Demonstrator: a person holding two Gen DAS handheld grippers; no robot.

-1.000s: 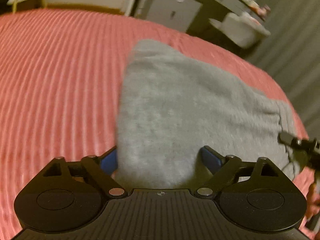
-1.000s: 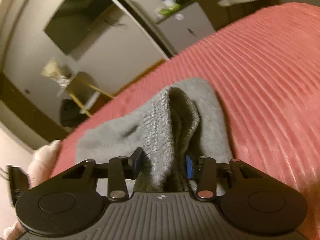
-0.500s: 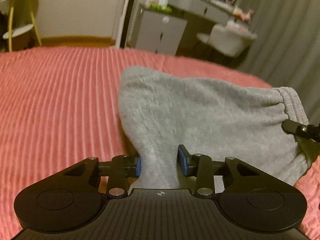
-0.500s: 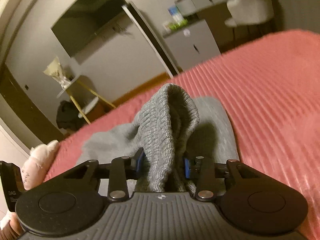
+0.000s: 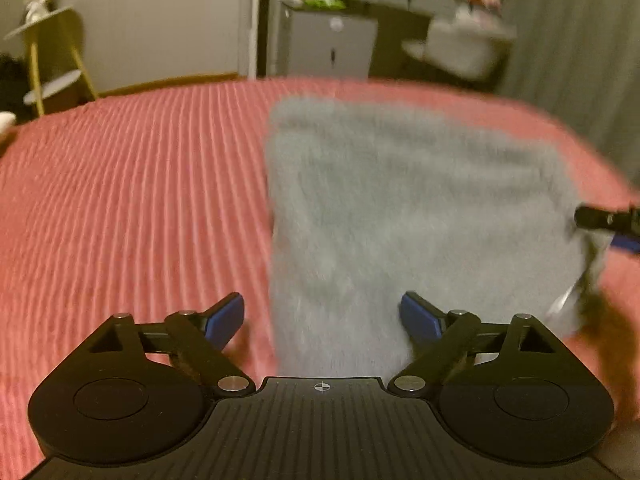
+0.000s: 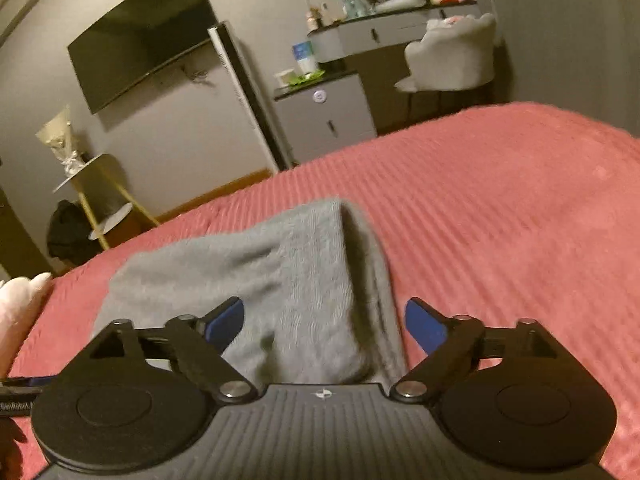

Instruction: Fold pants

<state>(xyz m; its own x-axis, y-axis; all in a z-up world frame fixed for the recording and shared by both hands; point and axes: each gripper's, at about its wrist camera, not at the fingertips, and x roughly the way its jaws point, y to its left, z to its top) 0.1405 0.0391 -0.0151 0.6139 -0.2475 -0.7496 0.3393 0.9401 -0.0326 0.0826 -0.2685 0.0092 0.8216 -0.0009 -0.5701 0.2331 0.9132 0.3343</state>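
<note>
Beyond the far edge of the bed stand a grey cabinet point(image 6: 324, 120) with small items on top, a white padded chair point(image 6: 452, 60), a dark wall-mounted screen point(image 6: 140, 36) and a yellow-legged side table point(image 6: 92, 192); none of them lies between the tongs and the cloth. The grey pants point(image 5: 400, 216) rest folded on the pink ribbed bedspread point(image 5: 132, 200), straight ahead of both tools. The left gripper point(image 5: 322, 314) has its blue-padded fingers spread wide, the cloth's near end lying between them without being pinched. The right gripper point(image 6: 324, 322) is likewise spread wide, straddling the near end of the pants point(image 6: 288, 280), where a thicker fold rises in a ridge. The fabric looks soft and fleecy, its outline roughly rectangular; the bedspread is plush with parallel ridges. The left view is motion-blurred.
</note>
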